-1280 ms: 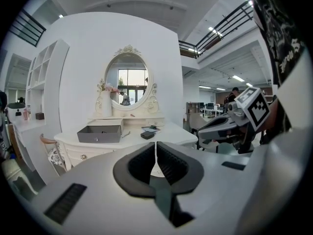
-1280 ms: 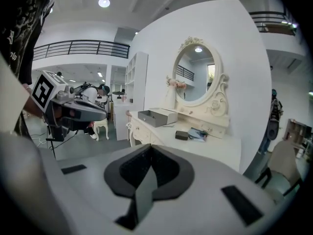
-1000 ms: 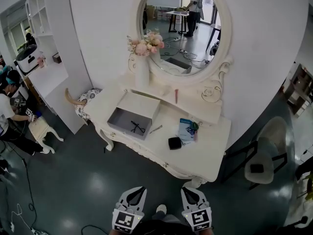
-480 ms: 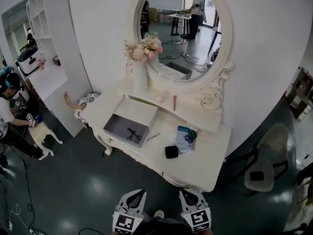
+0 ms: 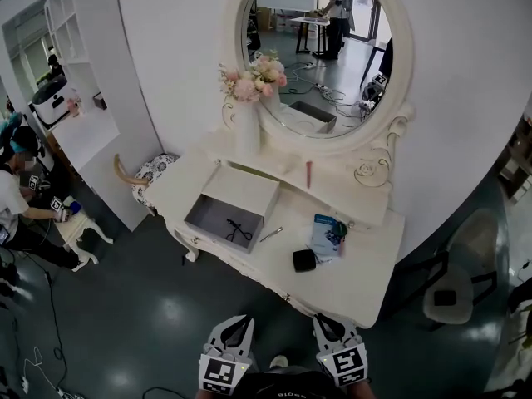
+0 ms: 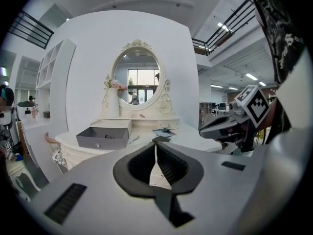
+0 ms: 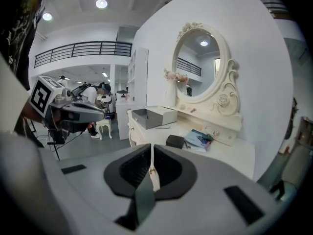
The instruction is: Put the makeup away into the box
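Left gripper (image 5: pixel 238 326) and right gripper (image 5: pixel 329 326) had edged nearer the dressing table (image 5: pixel 359 279), both closed and empty. A black compact (image 5: pixel 304 260) lay on it, right of the open grey box (image 5: pixel 213 214). It looked light, rigid, slick: best pinched across opposite edges.

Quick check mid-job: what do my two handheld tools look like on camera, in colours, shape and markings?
The left tool and the right tool match. Each has a pale grey, wedge-shaped shell tapering to two jaws lined with black ribbed pads. Dark rectangular slots sit on the shells. At the rear of each is a marker cube printed with black-and-white square patterns.
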The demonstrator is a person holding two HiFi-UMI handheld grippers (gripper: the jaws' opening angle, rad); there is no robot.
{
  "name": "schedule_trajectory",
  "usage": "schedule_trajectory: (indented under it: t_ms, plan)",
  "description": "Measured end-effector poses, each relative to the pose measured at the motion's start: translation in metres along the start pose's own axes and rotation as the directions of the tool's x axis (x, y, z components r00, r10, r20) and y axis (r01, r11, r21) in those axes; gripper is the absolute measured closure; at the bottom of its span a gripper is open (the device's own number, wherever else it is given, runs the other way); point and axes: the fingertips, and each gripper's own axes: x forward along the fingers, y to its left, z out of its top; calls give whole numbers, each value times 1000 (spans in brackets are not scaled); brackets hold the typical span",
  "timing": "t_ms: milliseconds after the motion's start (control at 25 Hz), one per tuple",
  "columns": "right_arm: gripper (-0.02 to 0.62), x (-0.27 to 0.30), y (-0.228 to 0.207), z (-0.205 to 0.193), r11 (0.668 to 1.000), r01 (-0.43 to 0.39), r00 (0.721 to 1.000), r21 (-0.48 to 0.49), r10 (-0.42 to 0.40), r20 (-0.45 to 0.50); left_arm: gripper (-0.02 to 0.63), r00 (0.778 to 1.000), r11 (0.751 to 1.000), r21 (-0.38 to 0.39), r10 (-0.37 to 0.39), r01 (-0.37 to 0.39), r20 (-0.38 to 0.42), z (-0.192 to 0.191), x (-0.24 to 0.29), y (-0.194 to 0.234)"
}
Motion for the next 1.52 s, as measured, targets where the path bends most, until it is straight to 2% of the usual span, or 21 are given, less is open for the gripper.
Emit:
schedule_trajectory:
  t_ms: [280,560,720,920,1160,1280,1520]
  plan:
    - [582,31,-12,14,997,53,999,46,-53,-8,583,1000,999,23,-24,23,5,12,24,42]
    - [575,66,-19,24,991,98,995,90,-96,-32,583,996,996,25,-88,89,-14,15,56,71]
    - [531,83,-36,33,970,163,987,181,-161,-27,583,991,990,53,-130,131,-22,18,76,91]
    - [517,103,-50,43,941,254,967,222,-252,-36,583,976,972,86,-219,220,-21,28,100,115]
    - [517,115,-58,48,878,389,919,279,-389,-60,583,945,938,110,-326,328,-33,37,122,140]
    - [476,122,-58,46,862,411,911,298,-403,-89,583,927,918,122,-374,376,-38,41,130,146]
    - [419,132,-56,38,852,418,909,316,-393,-140,583,911,904,111,-412,413,-34,50,137,157]
